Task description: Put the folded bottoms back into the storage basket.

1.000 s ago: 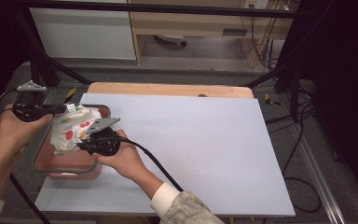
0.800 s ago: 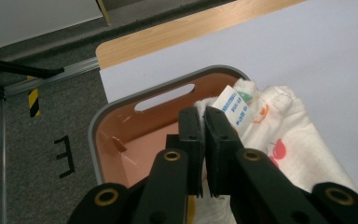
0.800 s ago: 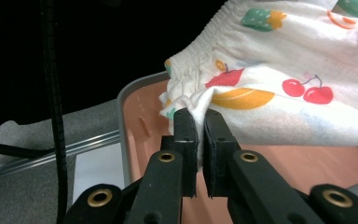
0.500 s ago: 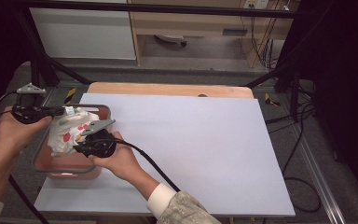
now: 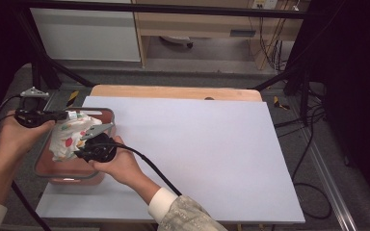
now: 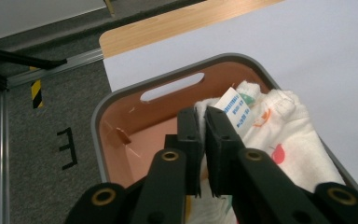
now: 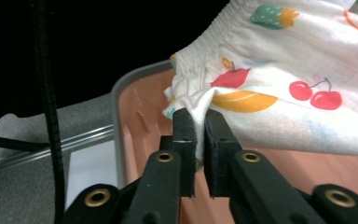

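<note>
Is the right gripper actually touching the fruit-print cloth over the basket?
Touching. The right gripper view shows the right gripper with its jaws pinching a fold of the fruit-print cloth above the pink basket.

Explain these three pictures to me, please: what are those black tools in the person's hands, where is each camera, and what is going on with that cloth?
There is no robot here. A person holds a hand tool with two black jaws in each hand: the left gripper and the right gripper. One camera hangs above the table and looks down on it; the person's arms come in from the bottom. The other two cameras ride on the tools themselves and look along their jaws.

At the table's left edge stands a pink bin with a grey rim. Over it the person holds a small white garment printed with fruit. The left gripper's view shows its jaws pinching the cloth near a white label. The right gripper's view shows its jaws pinching the gathered elastic edge. The jaws of both have just been easing open a little, with cloth between them.
</note>
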`<state>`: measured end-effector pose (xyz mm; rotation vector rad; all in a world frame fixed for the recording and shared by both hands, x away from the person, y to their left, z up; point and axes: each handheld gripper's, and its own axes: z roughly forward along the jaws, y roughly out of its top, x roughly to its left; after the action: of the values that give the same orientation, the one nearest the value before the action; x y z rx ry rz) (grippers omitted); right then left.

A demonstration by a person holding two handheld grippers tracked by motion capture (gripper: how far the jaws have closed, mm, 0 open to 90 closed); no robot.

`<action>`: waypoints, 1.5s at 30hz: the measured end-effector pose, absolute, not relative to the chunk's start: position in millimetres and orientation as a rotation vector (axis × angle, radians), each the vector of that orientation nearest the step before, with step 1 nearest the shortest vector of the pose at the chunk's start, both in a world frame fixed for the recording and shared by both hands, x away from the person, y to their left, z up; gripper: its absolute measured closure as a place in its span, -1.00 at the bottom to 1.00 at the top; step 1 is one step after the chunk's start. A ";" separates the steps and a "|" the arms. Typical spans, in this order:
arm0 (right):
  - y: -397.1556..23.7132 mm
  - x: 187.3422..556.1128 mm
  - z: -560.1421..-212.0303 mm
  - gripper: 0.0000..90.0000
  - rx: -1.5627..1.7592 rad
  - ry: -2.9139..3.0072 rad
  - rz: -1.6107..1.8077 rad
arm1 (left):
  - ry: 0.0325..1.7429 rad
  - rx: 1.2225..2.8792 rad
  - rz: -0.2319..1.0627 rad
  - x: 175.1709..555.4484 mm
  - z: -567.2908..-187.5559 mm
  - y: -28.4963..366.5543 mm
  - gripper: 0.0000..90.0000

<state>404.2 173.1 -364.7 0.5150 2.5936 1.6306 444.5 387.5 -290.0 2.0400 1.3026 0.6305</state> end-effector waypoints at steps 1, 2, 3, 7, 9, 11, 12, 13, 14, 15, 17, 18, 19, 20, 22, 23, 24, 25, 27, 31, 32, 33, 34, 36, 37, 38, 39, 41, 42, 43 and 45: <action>172.3 404.9 -365.4 0.65 0.539 2.600 1.626 | 1.315 2.023 0.641 445.8 -292.5 387.8 0.68; 170.6 405.1 -365.6 0.48 0.564 2.610 1.615 | 1.327 2.012 0.649 446.8 -294.4 388.0 0.49; 168.2 404.5 -365.3 0.40 0.574 2.618 1.604 | 1.329 2.006 0.648 447.0 -295.7 387.5 0.37; 146.9 395.5 -356.0 0.25 0.559 2.584 1.618 | 1.300 1.989 0.667 443.5 -297.4 383.1 0.28; 134.7 392.5 -348.9 0.14 0.561 2.554 1.609 | 1.298 1.983 0.664 440.9 -298.1 380.4 0.18; 123.0 390.7 -341.2 -0.01 0.584 2.519 1.604 | 1.281 1.980 0.678 436.3 -296.8 375.6 0.12; 117.2 389.8 -337.2 -0.08 0.592 2.504 1.606 | 1.264 1.979 0.685 433.5 -295.9 372.4 0.11; 111.7 388.7 -333.1 -0.13 0.595 2.491 1.602 | 1.246 1.982 0.687 430.9 -295.0 368.9 0.10; 106.5 387.8 -329.3 -0.16 0.593 2.481 1.594 | 1.234 1.987 0.688 428.3 -294.1 365.2 0.07; 101.8 387.2 -325.3 -0.23 0.585 2.478 1.586 | 1.223 1.986 0.687 425.7 -293.7 361.5 0.03; 92.9 386.1 -317.2 -0.41 0.572 2.455 1.571 | 1.208 1.983 0.677 420.6 -294.0 353.8 -0.04; 88.6 385.9 -313.2 -0.50 0.570 2.444 1.569 | 1.199 1.988 0.674 418.2 -294.1 349.5 -0.07; 84.3 386.0 -309.3 -0.57 0.574 2.433 1.565 | 1.190 1.987 0.673 415.9 -294.4 345.0 -0.12; 80.1 386.1 -305.8 -0.64 0.586 2.414 1.560 | 1.185 1.987 0.682 414.1 -294.5 340.7 -0.16; 71.1 385.5 -300.2 -0.76 0.608 2.386 1.556 | 1.194 1.986 0.676 410.0 -295.3 331.0 -0.29; 66.6 385.2 -298.1 -0.79 0.616 2.377 1.552 | 1.194 1.979 0.680 407.9 -295.9 326.3 -0.33; 62.2 384.7 -296.5 -0.79 0.625 2.366 1.542 | 1.193 1.975 0.675 406.2 -296.3 321.6 -0.37; 57.9 384.3 -295.6 -0.79 0.636 2.355 1.534 | 1.191 1.964 0.672 404.7 -296.7 316.6 -0.41; 49.8 384.6 -294.8 -0.80 0.640 2.347 1.520 | 1.176 1.956 0.673 401.2 -297.1 305.8 -0.50; 36.8 388.8 -294.2 -0.81 0.655 2.337 1.502 | 1.134 1.980 0.665 393.5 -301.0 281.3 -0.70; 33.5 389.8 -293.8 -0.83 0.662 2.330 1.508 | 1.130 1.982 0.666 392.1 -303.1 275.5 -0.71; 30.0 390.7 -293.3 -0.86 0.665 2.332 1.510 | 1.125 1.981 0.666 391.0 -305.4 270.2 -0.72; 26.5 392.0 -292.8 -0.87 0.666 2.333 1.508 | 1.120 1.979 0.661 389.8 -307.6 265.3 -0.74; 19.7 394.9 -291.8 -0.86 0.678 2.322 1.501 | 1.104 1.974 0.655 386.8 -311.5 257.9 -0.75; 16.1 396.5 -291.4 -0.86 0.682 2.319 1.496 | 1.092 1.969 0.662 384.6 -312.8 255.7 -0.75; 12.8 398.1 -291.3 -0.86 0.692 2.313 1.497 | 1.086 1.957 0.666 382.3 -314.0 254.7 -0.77; 9.7 399.2 -291.2 -0.86 0.706 2.309 1.501 | 1.092 1.941 0.667 378.9 -315.6 254.3 -0.77; 4.3 401.0 -291.7 -0.86 0.719 2.304 1.487 | 1.099 1.931 0.662 374.5 -319.0 254.5 -0.78; 1.8 401.5 -292.3 -0.86 0.725 2.303 1.482 | 1.099 1.937 0.660 372.2 -321.2 254.7 -0.78; -0.7 402.2 -293.0 -0.87 0.735 2.306 1.484 | 1.105 1.938 0.662 370.2 -323.6 255.2 -0.78; -5.2 404.2 -294.4 -0.87 0.762 2.302 1.482 | 1.121 1.941 0.664 366.9 -326.6 258.0 -0.77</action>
<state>404.2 -5.2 -294.4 0.7625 2.3016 1.4820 366.9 258.0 -326.6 1.9415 1.1207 0.6640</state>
